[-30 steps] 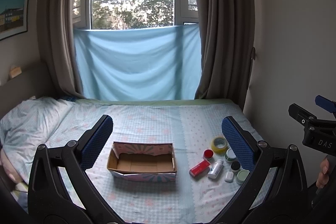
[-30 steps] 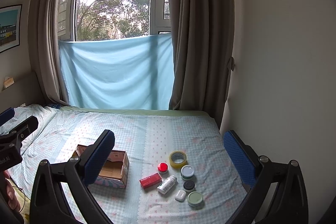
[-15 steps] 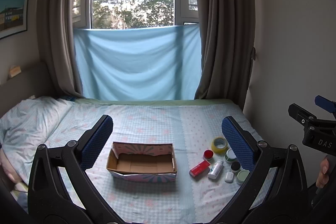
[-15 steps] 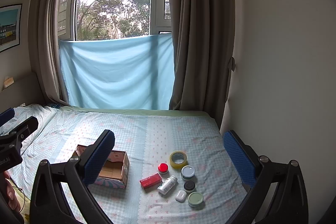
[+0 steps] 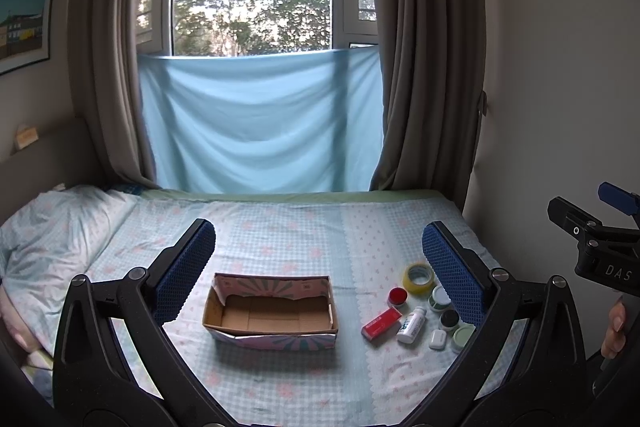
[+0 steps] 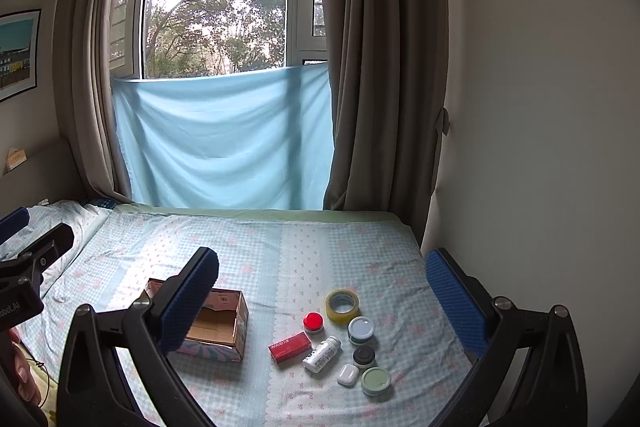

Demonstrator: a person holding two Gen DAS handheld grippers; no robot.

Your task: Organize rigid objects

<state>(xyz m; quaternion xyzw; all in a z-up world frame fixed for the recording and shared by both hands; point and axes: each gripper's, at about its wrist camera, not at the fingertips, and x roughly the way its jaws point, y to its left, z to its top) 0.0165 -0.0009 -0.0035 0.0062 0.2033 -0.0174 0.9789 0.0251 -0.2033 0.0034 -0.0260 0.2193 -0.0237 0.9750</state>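
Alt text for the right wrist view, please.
Open right gripper hovers above a bed, over a cluster of small containers: tape roll, red box, white bottle, jars. An empty cardboard box sits left.

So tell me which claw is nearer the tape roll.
Right. The right claw hangs almost directly before the tape roll; the left claw faces the box, further left.
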